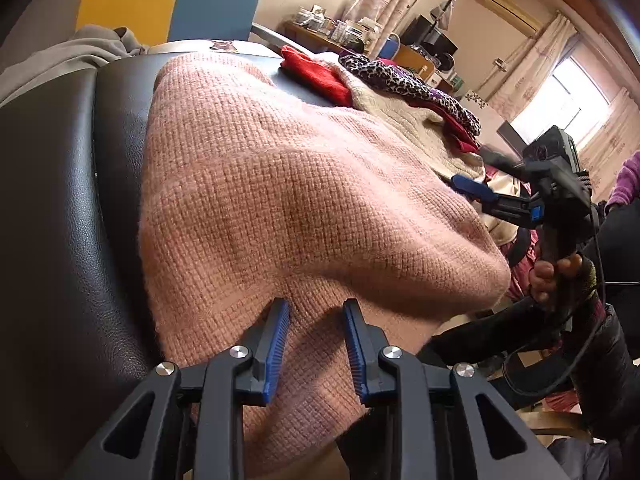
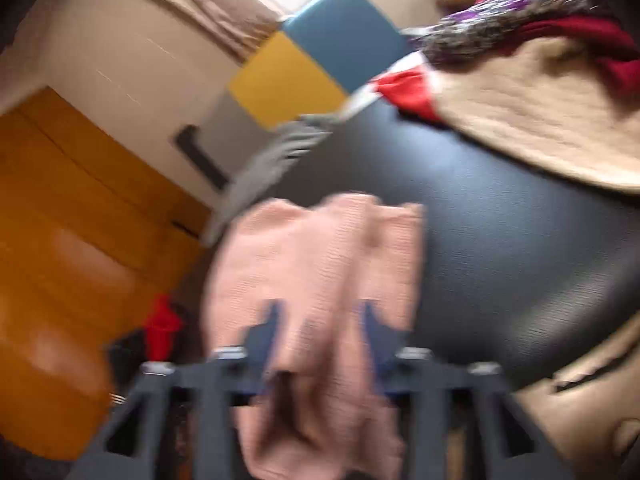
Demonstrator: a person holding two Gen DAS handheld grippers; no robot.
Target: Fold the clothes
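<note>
Pink knit sweater (image 1: pixel 304 200) runs between both tools: left tool (image 1: pixel 316 312) pinches it, right tool (image 2: pixel 320 316) gapes apart.

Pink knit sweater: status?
Left hand-held gripper jaws straddle pink knit sweater, grip unclear. Right hand-held gripper blurred, sweater between jaws. Piled clothes behind.

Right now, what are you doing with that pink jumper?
A person is folding clothes on a black padded table. The left hand-held gripper has a fold of the pink knit sweater between its fingers. The right hand-held gripper straddles another part, though that view is blurred. More clothes wait in a pile behind.
</note>
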